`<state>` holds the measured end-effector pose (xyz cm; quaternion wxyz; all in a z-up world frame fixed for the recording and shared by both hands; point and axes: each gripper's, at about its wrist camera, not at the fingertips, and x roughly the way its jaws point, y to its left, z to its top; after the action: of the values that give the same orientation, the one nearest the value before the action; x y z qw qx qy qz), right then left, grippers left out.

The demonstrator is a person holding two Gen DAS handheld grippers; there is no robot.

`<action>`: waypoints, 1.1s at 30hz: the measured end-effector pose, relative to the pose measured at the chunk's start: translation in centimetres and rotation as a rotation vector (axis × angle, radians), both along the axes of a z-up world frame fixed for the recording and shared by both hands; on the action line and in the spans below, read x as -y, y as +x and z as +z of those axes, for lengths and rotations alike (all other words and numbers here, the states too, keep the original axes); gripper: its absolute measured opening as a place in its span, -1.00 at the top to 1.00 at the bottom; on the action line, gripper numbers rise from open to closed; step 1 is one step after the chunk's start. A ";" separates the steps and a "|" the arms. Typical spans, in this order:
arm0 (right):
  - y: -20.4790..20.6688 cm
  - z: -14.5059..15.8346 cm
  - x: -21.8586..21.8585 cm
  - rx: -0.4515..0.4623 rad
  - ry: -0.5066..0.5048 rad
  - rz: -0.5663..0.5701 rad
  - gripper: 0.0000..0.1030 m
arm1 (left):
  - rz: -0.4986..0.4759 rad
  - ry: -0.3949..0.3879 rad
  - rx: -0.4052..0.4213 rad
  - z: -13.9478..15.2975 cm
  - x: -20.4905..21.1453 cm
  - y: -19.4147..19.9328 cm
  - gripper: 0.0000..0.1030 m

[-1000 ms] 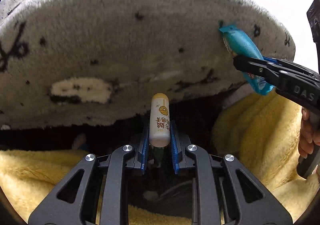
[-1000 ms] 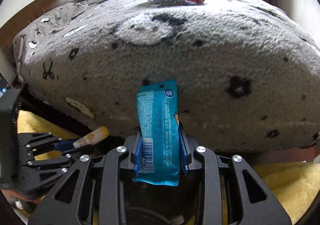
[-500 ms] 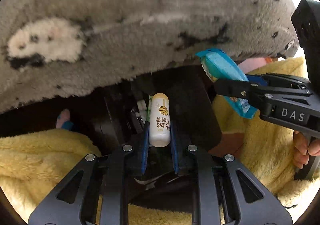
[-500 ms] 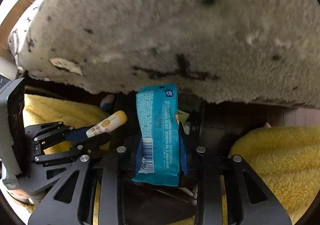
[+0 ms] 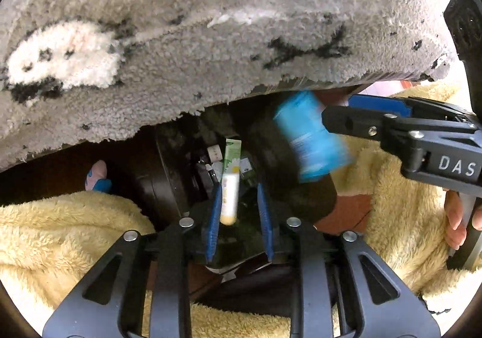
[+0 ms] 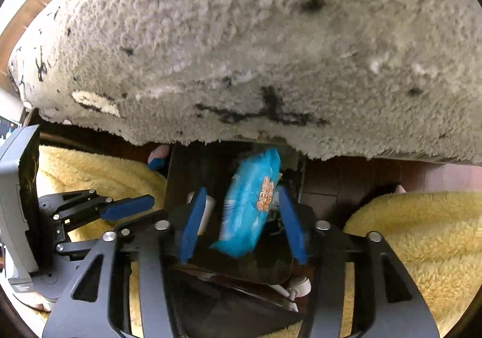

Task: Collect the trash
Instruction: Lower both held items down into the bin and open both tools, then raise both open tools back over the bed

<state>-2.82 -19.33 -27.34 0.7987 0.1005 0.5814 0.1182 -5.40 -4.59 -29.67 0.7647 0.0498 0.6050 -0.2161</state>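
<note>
Grey fleece (image 5: 211, 37) hangs over a dark bin (image 5: 180, 163) as we let go: both grippers are spread. Our tube (image 5: 229, 199) drops upright between the left gripper (image 5: 239, 214) fingers; our blue wrapper (image 6: 250, 205) tumbles, tilted, between the right gripper (image 6: 241, 223) fingers, binward.

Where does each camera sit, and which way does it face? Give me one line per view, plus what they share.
Left wrist: sits on the left gripper, looking down along its open fingers into the black bin under the grey blanket; the right gripper and the hand holding it show at right.
Right wrist: sits on the right gripper, fingers open, facing the same bin mouth; the left gripper shows at left.
Shared: bin, blanket, blue wrapper, yellow fleece.
</note>
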 end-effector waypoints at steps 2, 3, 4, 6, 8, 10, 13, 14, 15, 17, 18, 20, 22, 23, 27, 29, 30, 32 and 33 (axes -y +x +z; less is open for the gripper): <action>0.0 0.4 0.4 0.015 0.001 -0.014 -0.13 | 0.006 0.003 0.008 0.2 -0.1 0.0 0.44; 0.0 0.6 0.6 0.022 0.001 -0.020 -0.20 | 0.009 0.003 0.015 0.4 -0.1 0.0 0.37; 0.0 0.9 0.7 0.035 -0.001 -0.026 -0.29 | 0.012 0.002 0.021 0.7 -0.2 0.0 0.27; -0.1 2.0 1.2 0.079 -0.022 -0.043 -0.44 | 0.022 -0.011 0.039 1.7 -0.4 0.1 0.11; -0.3 3.5 1.7 0.149 -0.060 -0.061 -0.60 | 0.034 -0.036 0.059 2.7 -0.7 0.2 0.00; -0.7 5.7 2.1 0.250 -0.117 -0.077 -0.71 | 0.048 -0.052 0.104 4.5 -1.2 0.4 -0.20; -1.2 9.0 2.8 0.388 -0.182 -0.099 -0.80 | 0.069 -0.063 0.179 7.4 -2.1 0.7 -0.41; -1.3 10.1 3.2 0.426 -0.194 -0.109 -0.82 | 0.077 -0.069 0.208 8.5 -2.4 0.9 -0.44; -1.4 10.9 3.5 0.456 -0.202 -0.119 -0.84 | 0.085 -0.073 0.240 9.7 -2.7 1.1 -0.50; -1.5 12.7 4.2 0.510 -0.219 -0.145 -0.87 | 0.102 -0.074 0.289 11.5 -3.2 1.6 -0.54; -1.2 13.4 4.5 0.526 -0.222 -0.154 -0.88 | 0.111 -0.077 0.310 12.3 -3.4 1.8 -0.55; -0.9 14.8 5.3 0.559 -0.224 -0.171 -0.89 | 0.128 -0.081 0.356 14.1 -3.9 2.6 -0.56; -0.4 15.9 6.0 0.581 -0.237 -0.187 -0.90 | 0.140 -0.074 0.396 15.5 -4.2 3.3 -0.59; -0.1 16.4 6.1 0.590 -0.246 -0.195 -0.90 | 0.146 -0.065 0.415 16.1 -4.3 3.7 -0.59; 1.3 18.5 6.9 0.627 -0.268 -0.220 -0.91 | 0.158 -0.041 0.491 18.8 -4.3 5.7 -0.63; 2.4 19.1 7.2 0.637 -0.270 -0.225 -0.92 | 0.169 -0.024 0.530 20.0 -4.8 7.0 -0.66; 3.2 19.4 7.3 0.640 -0.264 -0.223 -0.93 | 0.169 -0.021 0.543 20.3 -5.0 7.6 -0.66; 4.3 19.7 7.6 0.635 -0.242 -0.219 -0.93 | 0.172 -0.012 0.562 20.8 -4.9 8.9 -0.66; 5.0 19.7 7.5 0.628 -0.228 -0.215 -0.93 | 0.173 -0.009 0.566 21.1 -4.9 9.6 -0.66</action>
<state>2.14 -26.87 -7.65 0.9526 0.0300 0.3027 -0.0074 4.20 0.26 -8.59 0.9189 0.0531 0.3686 -0.1304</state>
